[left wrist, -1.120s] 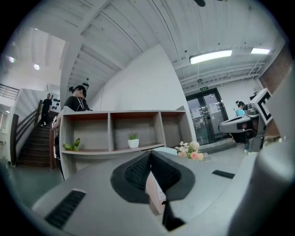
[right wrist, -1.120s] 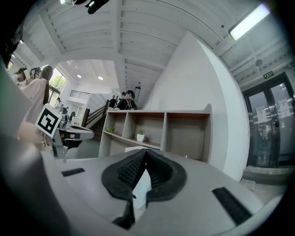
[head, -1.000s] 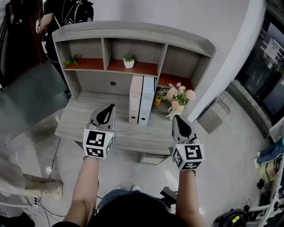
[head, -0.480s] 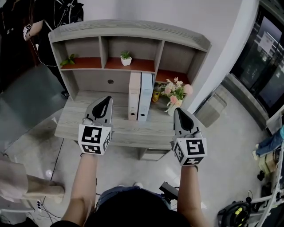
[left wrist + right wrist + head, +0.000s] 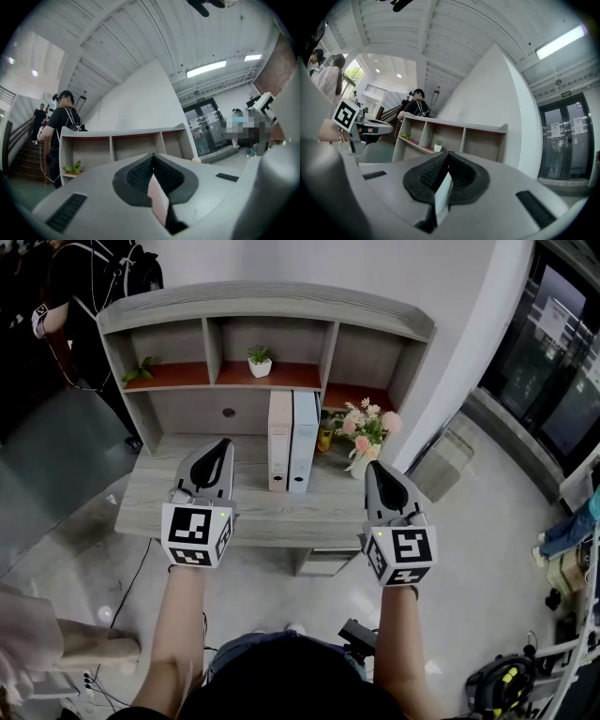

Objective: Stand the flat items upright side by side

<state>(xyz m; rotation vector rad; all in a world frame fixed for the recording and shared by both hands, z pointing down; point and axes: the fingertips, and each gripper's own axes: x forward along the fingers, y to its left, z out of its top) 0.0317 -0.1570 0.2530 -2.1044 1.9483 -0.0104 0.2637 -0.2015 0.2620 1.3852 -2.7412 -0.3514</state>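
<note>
Two flat binders stand upright side by side at the back of the desk: a cream binder and a light blue binder, touching each other. My left gripper hovers over the desk to the left of them, jaws shut with nothing between them. To the right of the binders my right gripper is shut and empty as well. In the left gripper view the left gripper points level at the shelf unit. The right gripper view shows the right gripper closed, pad against pad.
A grey shelf unit sits on the desk, with a small potted plant and green leaves in its compartments. A vase of pink flowers and a yellow item stand right of the binders. A person stands behind the desk's left end.
Both grippers have lifted a little above the desk and stay shut. The two binders have not moved.
</note>
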